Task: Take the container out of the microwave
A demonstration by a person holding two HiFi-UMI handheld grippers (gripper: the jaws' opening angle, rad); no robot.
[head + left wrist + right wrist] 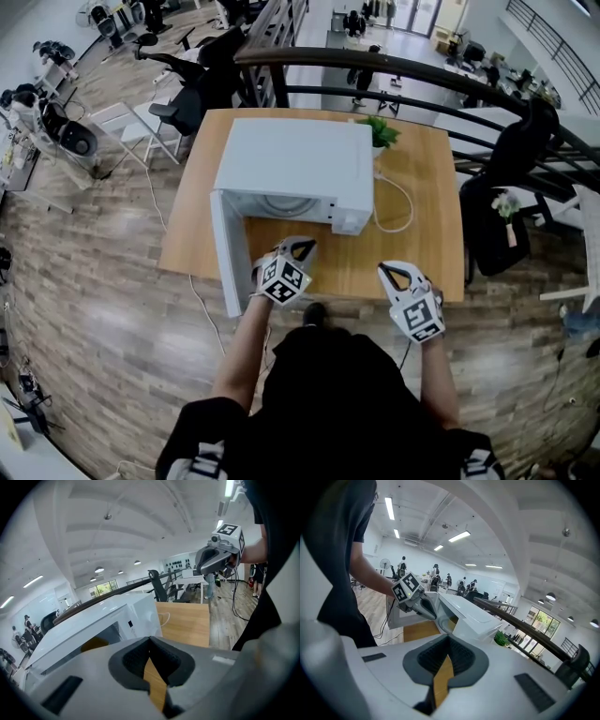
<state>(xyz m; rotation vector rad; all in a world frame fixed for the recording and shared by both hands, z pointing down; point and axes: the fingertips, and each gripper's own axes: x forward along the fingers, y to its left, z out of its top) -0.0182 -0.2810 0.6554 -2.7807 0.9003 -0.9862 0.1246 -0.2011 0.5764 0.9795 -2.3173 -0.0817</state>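
**Container** (93, 644): a tan-yellow piece low in the microwave's cavity. Only part of it shows past the front frame, so its form and lid cannot be told. It sits inside, clear of both claws.

**Microwave** (300, 164): white box at the middle of the worktop (422, 216), nearer the far edge.
- The door (228, 248) is swung fully open on the left and juts toward the person.
- The cavity is open at the front, and a pale round plate shows on its floor.
- Whether anything is in the container cannot be told.

**Open room:**
- A bare strip of wood runs between the microwave's front and the worktop's near edge.
- A wider bare area lies on the right.
- A white cable (398, 211) loops beside the microwave's right side.
- A small green plant (378, 131) stands at the back right corner.
- A dark railing (375, 66) runs behind the worktop.

**Left claw** (302, 247): clenched, nothing in it. It is just in front of the cavity mouth, right of the door.

**Right claw** (394, 272): clenched, nothing in it. It is over the near edge of the worktop, right of the microwave and well apart from it.
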